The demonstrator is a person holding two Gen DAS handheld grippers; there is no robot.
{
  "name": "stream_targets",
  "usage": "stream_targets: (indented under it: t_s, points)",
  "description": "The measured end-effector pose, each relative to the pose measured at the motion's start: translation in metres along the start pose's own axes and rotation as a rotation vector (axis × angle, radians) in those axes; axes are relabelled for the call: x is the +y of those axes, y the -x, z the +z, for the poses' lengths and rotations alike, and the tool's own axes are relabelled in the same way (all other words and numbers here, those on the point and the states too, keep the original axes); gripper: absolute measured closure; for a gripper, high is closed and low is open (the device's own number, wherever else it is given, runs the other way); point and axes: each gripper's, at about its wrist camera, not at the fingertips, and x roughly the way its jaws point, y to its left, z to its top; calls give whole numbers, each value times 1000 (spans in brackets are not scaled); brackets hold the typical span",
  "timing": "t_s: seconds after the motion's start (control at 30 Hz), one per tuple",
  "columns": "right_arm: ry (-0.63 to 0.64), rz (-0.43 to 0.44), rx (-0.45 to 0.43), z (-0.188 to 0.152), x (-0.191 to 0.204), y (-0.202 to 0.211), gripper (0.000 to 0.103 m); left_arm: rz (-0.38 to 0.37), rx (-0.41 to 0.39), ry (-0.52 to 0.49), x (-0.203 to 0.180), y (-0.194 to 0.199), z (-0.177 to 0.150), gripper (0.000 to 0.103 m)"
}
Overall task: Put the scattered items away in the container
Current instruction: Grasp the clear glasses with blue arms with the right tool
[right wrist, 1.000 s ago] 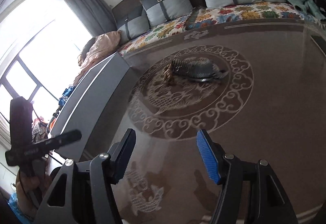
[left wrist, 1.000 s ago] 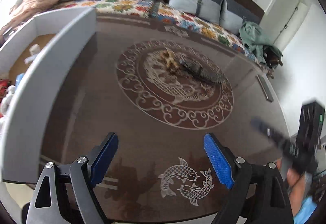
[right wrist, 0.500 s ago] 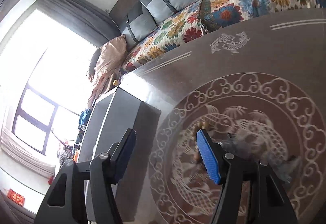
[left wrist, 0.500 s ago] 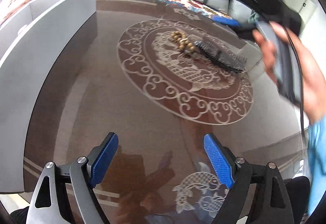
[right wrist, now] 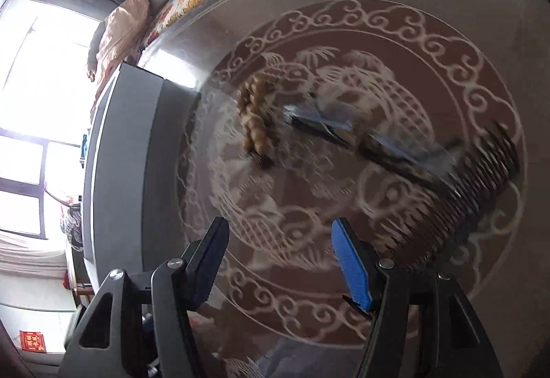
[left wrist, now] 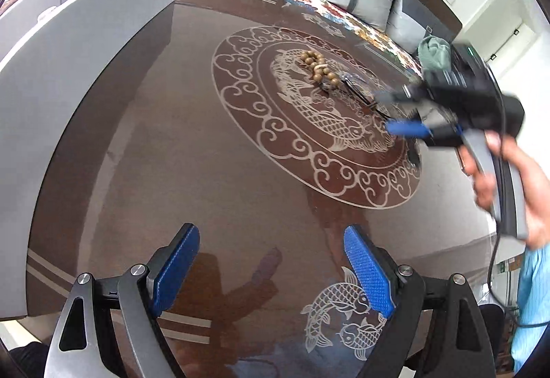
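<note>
A dark glossy tabletop carries a grey container along its left edge. At its centre lie a long comb, dark glasses and wooden beads. The right claw, wide and empty, hovers just before them; the left claw, also wide, sits well back.

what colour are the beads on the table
Light brown, wooden-looking beads; sharpest in the left wrist view.
</note>
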Motion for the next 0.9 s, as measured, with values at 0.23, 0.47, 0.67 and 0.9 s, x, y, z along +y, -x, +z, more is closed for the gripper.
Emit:
stream_targets:
  t_s: [0.23,0.47,0.67,0.9]
  points:
    - [-54,-298,-216,-44,-60,83,40,11,-8,-49,-13,-2,-2,17]
    - [-48,100,-219,-30,-28,62,39,30,12,-73,-17,-10,-5,17]
    - [-155,21,-179,-23,-52,17,40,31,21,-72,-12,-11,-7,17]
    - [-285,-282,-427,-53,-98,92,38,7,32,-89,-20,-17,-7,17]
